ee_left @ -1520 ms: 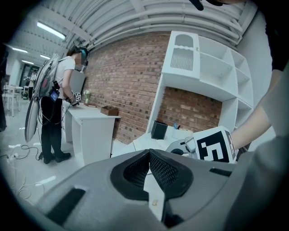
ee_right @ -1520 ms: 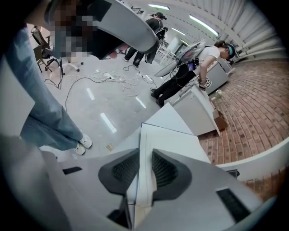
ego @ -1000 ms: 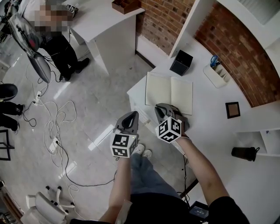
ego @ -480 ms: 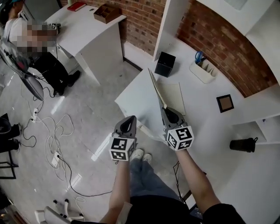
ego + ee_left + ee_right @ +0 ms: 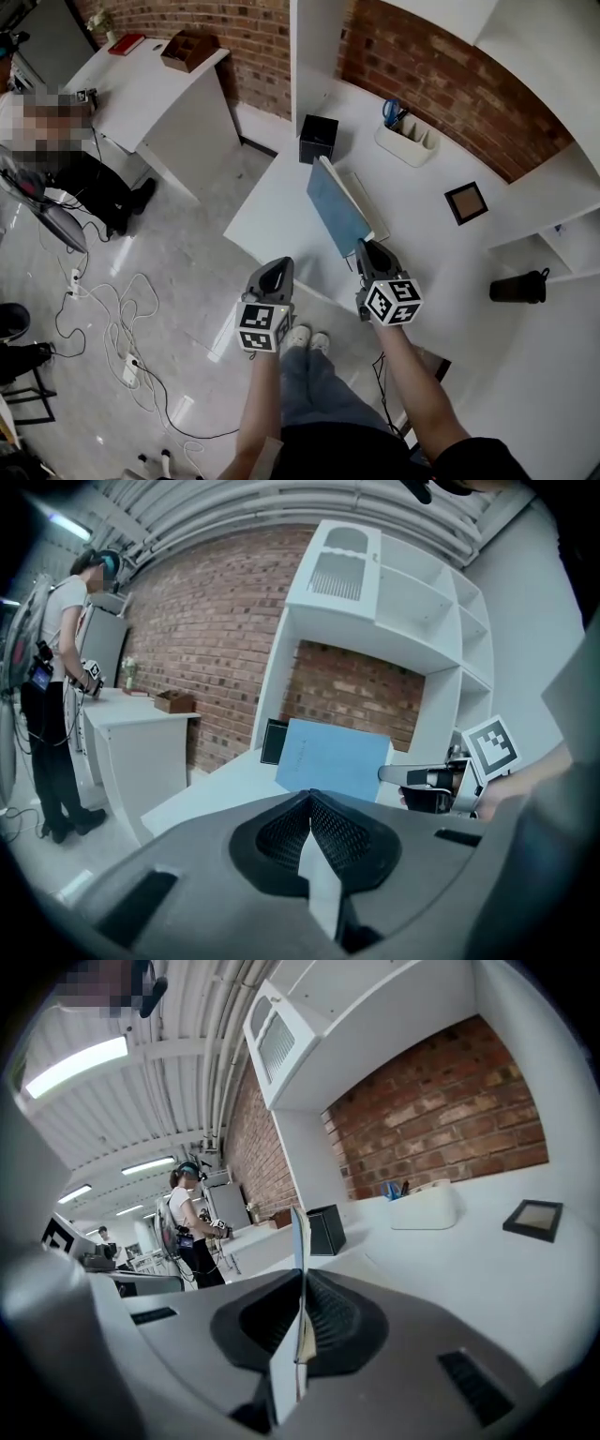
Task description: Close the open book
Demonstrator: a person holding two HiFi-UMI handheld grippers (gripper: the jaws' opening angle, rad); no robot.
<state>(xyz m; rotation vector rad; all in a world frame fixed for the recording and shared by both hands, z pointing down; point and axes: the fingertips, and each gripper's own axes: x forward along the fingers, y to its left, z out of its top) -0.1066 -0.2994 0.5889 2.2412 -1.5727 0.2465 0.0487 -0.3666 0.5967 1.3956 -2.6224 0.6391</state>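
Over the white desk, the blue paper book cover is pinched upright by the right gripper, mid-closing. Lowering it onto the pages on the desk is judged next. The left gripper is seen shut and empty.

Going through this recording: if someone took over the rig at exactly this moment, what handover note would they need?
Right gripper: shut on the edge of the book's blue cover. The cover stands steeply tilted above the other half of the book, which lies flat on the white table.
Left gripper: shut, empty, by the table's near edge, touching nothing.
Done: cover gripped and raised off the table.
Left: swing the cover over onto the pages until the book lies closed, then let go.
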